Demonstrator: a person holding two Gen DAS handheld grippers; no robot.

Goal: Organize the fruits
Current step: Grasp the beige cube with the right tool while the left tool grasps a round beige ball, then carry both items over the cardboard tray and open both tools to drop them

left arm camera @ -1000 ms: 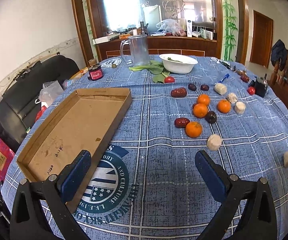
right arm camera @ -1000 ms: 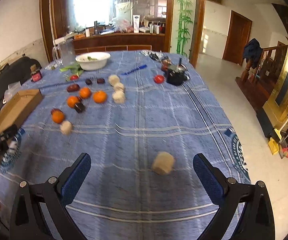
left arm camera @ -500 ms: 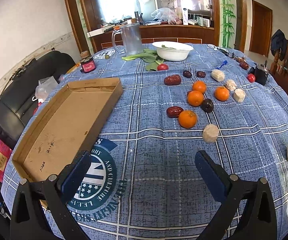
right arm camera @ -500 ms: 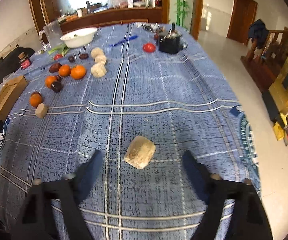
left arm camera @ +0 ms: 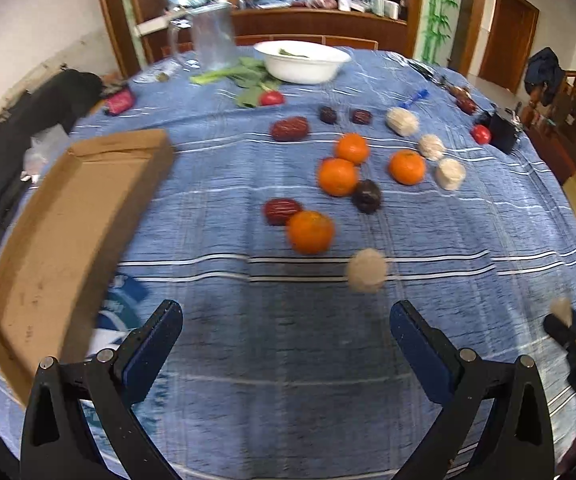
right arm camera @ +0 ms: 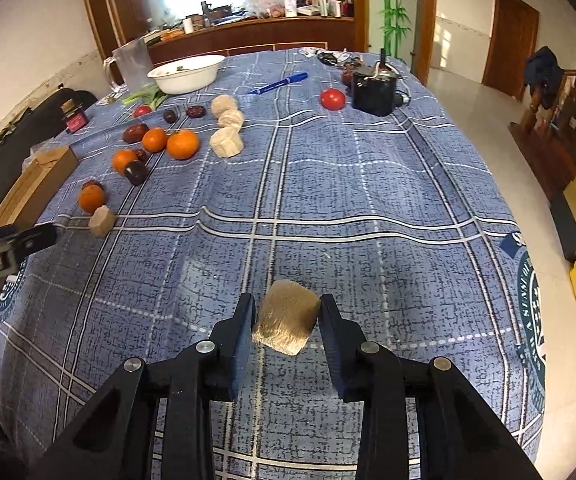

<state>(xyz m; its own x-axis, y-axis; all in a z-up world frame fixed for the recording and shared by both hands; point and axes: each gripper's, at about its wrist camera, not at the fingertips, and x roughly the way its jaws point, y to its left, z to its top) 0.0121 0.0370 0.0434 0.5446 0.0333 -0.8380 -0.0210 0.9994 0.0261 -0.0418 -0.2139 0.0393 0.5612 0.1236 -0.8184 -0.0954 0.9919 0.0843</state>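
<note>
A tan fuzzy fruit (right arm camera: 285, 316) sits low at centre of the right wrist view on the blue checked table (right arm camera: 368, 184), between the closing right tongs (right arm camera: 287, 330), whose pads touch its sides. The left tongs (left arm camera: 285, 340) gape wide over bare cloth, an orange (left arm camera: 310, 231) above them and a cardboard tray (left arm camera: 59, 240) at left.

Desk (right arm camera: 368, 184) w/ blue plaid cloth. On it: cardboard tray (left arm camera: 59, 240) at left edge, white bowl (left arm camera: 302, 60) far side w/ greens (left arm camera: 243, 78) beside, clear jug (left arm camera: 211, 36). Mid: 4 oranges, nearest (left arm camera: 310, 231), dark red dates, beige chunks (right arm camera: 227, 142). Blue pen (right arm camera: 277, 83), red tomato (right arm camera: 332, 99), black pot (right arm camera: 374, 88) far right.
</note>
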